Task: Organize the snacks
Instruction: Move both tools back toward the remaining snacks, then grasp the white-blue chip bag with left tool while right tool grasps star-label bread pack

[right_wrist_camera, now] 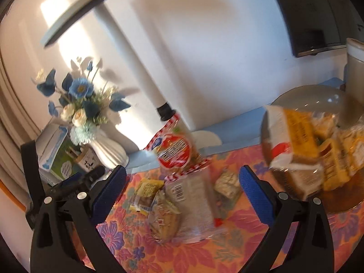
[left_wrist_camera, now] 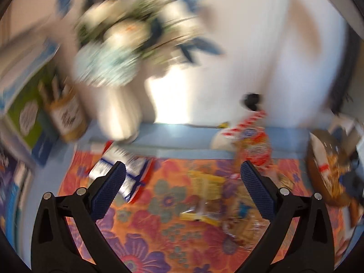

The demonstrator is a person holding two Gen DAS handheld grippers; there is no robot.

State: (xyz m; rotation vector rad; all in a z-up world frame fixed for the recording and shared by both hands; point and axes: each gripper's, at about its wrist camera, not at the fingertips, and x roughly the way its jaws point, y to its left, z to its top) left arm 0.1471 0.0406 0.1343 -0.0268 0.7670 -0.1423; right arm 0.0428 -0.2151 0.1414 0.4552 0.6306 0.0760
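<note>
A: Which step are we at?

B: Between picks, I'd judge. The right gripper [right_wrist_camera: 183, 183] has its jaws spread wide with nothing between them, and it hangs above the loose snacks on the floral cloth [right_wrist_camera: 227, 250]. The left gripper [left_wrist_camera: 183, 175] is likewise wide open and holds nothing.

A: Where are the snacks, taking the bowl as the mark?

B: The bowl [right_wrist_camera: 302, 95] sits at the right edge of the cloth and already holds several packets, yellow ones [right_wrist_camera: 300, 132] among them. Left of the bowl, near it, lies a small silver packet [right_wrist_camera: 227, 182]. Further left is a clear bag [right_wrist_camera: 193, 202] with a barcode, and a round cookie pack [right_wrist_camera: 162, 218] touching its left side. A yellow packet [right_wrist_camera: 145, 193] lies beyond those, farthest from the bowl. Behind the group, toward the wall, a red-and-white bag [right_wrist_camera: 175, 150] stands upright.

A: And in the left view?

B: Blurred, so little is sure. A white, blue and red pack [left_wrist_camera: 127, 173] lies well left of the bowl [left_wrist_camera: 323, 175], near the vase [left_wrist_camera: 118, 113].

A: The next move?

B: Probably lowering the right gripper over one loose item, closing on it, then carrying it right to the bowl. The clear bag looks slippery and floppy, so a pinch near its middle seems wise. The bowl looks crowded, so placing needs care.
</note>
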